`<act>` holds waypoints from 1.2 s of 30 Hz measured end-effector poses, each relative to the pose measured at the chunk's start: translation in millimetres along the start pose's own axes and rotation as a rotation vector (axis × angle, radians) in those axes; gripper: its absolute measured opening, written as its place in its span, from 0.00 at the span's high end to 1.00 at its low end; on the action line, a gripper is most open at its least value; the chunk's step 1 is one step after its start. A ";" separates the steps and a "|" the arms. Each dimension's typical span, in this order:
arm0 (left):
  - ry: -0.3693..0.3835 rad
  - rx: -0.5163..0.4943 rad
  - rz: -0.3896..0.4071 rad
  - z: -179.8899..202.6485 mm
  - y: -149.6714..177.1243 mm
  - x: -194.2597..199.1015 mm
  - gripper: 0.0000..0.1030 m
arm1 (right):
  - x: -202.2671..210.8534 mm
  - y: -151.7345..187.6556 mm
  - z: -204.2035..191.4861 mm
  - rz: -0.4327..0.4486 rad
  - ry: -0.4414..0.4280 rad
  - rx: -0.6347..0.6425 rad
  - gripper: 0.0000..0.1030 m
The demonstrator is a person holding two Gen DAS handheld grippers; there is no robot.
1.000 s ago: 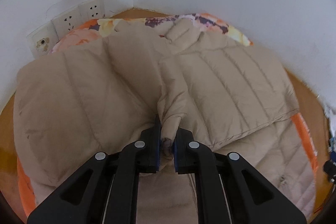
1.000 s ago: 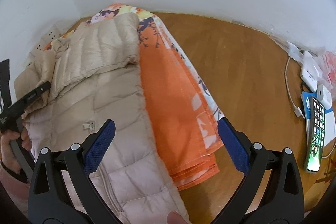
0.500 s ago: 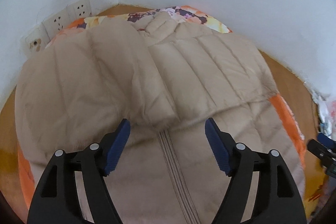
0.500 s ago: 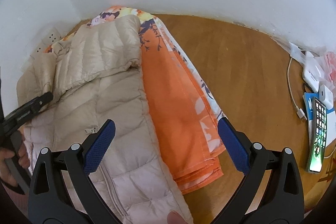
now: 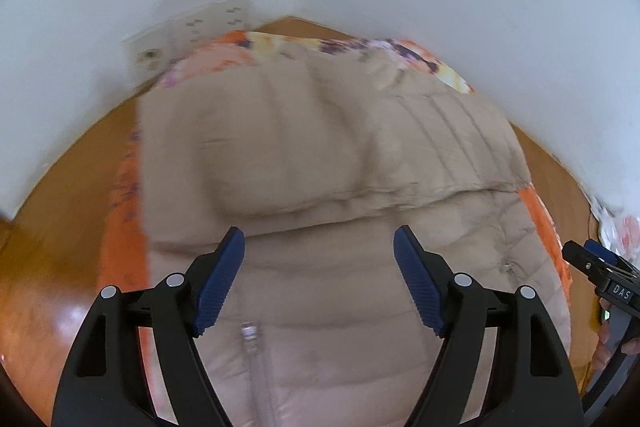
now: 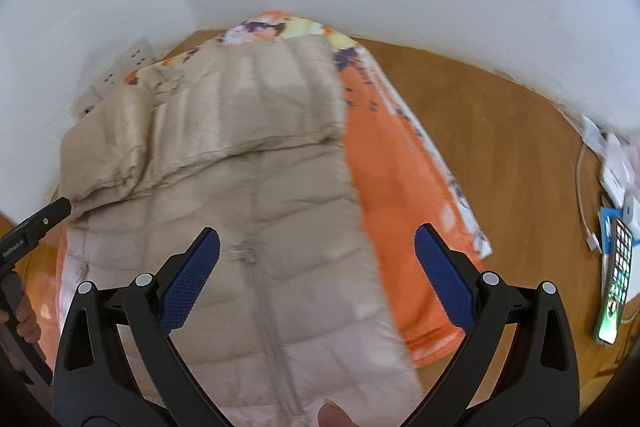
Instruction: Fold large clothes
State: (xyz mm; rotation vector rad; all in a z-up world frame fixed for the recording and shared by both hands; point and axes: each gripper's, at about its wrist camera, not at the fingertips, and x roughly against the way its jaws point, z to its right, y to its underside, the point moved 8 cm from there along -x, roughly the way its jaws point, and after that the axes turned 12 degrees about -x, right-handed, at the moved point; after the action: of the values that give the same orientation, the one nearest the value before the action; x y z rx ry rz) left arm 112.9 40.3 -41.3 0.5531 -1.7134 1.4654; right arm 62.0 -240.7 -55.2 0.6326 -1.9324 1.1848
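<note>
A beige quilted puffer jacket (image 5: 340,155) lies front-up on an orange floral cloth (image 5: 120,243) on the wooden floor. Both sleeves are folded across the chest, and the zipper (image 5: 250,337) runs toward me. My left gripper (image 5: 318,283) is open and empty above the jacket's lower half. My right gripper (image 6: 316,279) is open and empty over the jacket (image 6: 248,163), with the zipper pull (image 6: 242,251) between its blue pads. Each gripper also shows at the edge of the other's view: the right one (image 5: 600,267), the left one (image 6: 36,227).
White walls meet in a corner behind the jacket, with wall sockets (image 5: 192,31) low on the left wall. The orange cloth (image 6: 400,195) sticks out to the jacket's right. A lit phone (image 6: 616,287), white chargers (image 6: 612,163) and a cable lie on the floor (image 6: 500,131) at far right.
My left gripper has let go of the sleeve cuff, opened and drawn back toward the hem. The sleeve now lies across the chest. My right gripper has shifted left over the jacket.
</note>
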 end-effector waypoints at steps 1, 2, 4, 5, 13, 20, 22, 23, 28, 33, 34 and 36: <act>-0.011 0.008 0.002 -5.9 2.1 2.5 0.27 | -0.2 0.6 -4.9 -0.001 -0.006 0.008 0.06; -0.025 0.020 0.002 -13.5 3.8 4.2 0.27 | -0.8 1.1 -14.0 -0.003 -0.019 0.021 0.06; -0.059 0.053 -0.005 -32.5 10.1 8.2 0.27 | -1.7 1.5 -25.3 -0.005 -0.034 0.038 0.06; -0.067 0.064 -0.007 -38.8 12.2 9.5 0.27 | -2.9 2.4 -34.6 -0.007 -0.045 0.055 0.06; -0.147 0.126 -0.012 -91.3 34.7 22.8 0.27 | -13.6 13.8 -101.1 -0.030 -0.103 0.168 0.06; -0.172 0.153 -0.035 -117.2 53.4 21.9 0.27 | -25.7 23.2 -177.8 -0.032 -0.166 0.284 0.06; -0.187 0.155 -0.040 -123.8 58.0 20.4 0.27 | -31.4 26.2 -197.4 -0.041 -0.183 0.304 0.06; -0.193 0.158 -0.043 -127.2 60.5 19.8 0.27 | -35.4 28.5 -208.9 -0.051 -0.194 0.317 0.06; -0.208 0.195 -0.053 -145.4 75.1 20.6 0.27 | -58.5 42.6 -259.8 -0.108 -0.239 0.369 0.06; -0.218 0.224 -0.054 -159.1 86.0 22.9 0.27 | -89.5 52.0 -297.3 -0.131 -0.216 0.402 0.06; -0.218 0.227 -0.053 -161.1 87.1 23.4 0.27 | -93.3 52.6 -300.3 -0.136 -0.212 0.398 0.06; -0.216 0.233 -0.051 -164.1 88.7 22.3 0.27 | -105.4 53.3 -306.4 -0.151 -0.201 0.384 0.07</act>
State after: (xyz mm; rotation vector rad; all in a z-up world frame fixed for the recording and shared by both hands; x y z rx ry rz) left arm 79.7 222.0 -75.8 0.9016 -1.6855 1.6278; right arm 192.0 59.4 -84.7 1.1171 -1.7895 1.4525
